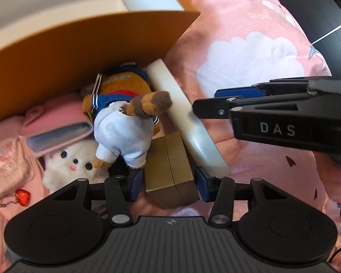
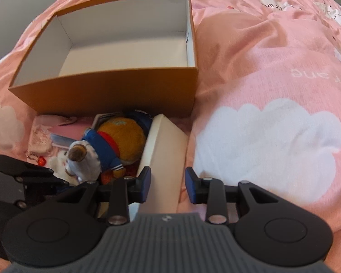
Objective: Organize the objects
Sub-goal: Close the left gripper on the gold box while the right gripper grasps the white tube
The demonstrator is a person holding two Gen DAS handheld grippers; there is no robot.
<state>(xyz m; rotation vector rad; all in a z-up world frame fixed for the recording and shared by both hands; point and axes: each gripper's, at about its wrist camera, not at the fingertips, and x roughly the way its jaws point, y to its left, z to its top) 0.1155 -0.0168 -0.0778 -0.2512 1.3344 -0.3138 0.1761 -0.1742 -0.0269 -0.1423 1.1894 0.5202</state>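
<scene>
An open brown cardboard box (image 2: 116,86) with a white inside stands on the pink bedspread (image 2: 272,72); it shows empty in the right wrist view. In front of it lie a brown plush bear in blue and white clothes (image 1: 125,118) (image 2: 106,150), a white flat box (image 1: 188,122) (image 2: 166,159), a gold box (image 1: 170,168), a white plush (image 1: 75,161) and a pink pouch (image 1: 56,127). My left gripper (image 1: 168,186) is open with its jaws on either side of the gold box. My right gripper (image 2: 168,184) (image 1: 206,104) is open, its jaws either side of the white flat box.
A pink lace item with a red heart charm (image 1: 22,196) lies at the left. The bedspread to the right of the box shows white cloud prints (image 2: 268,150). Dark furniture (image 1: 318,18) stands beyond the bed's edge.
</scene>
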